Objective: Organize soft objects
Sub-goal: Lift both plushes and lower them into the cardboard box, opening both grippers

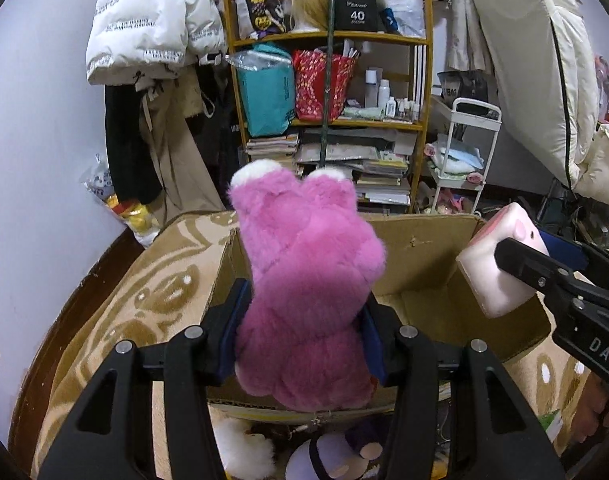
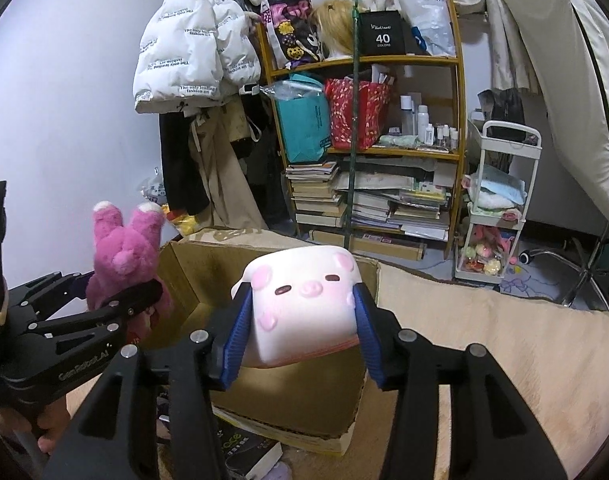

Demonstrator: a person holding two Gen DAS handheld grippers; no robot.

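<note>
Both toys held right over the open cardboard box (image 2: 264,396), probably for dropping in. Left gripper (image 1: 300,344) clamped on the pink plush bunny (image 1: 304,280), right gripper (image 2: 300,332) squeezing the pig cube (image 2: 304,304).

Wooden shelf unit (image 2: 456,92) against far wall: blonde wig (image 2: 336,26) and black "40 colors" box (image 2: 383,38) on top tier, teal bag (image 2: 304,124) beside red patterned bag (image 2: 358,114) below, stacked books (image 2: 320,192) lower down. White puffer jacket (image 2: 188,52) hangs left. White trolley cart (image 2: 500,200) stands right of shelf.
</note>
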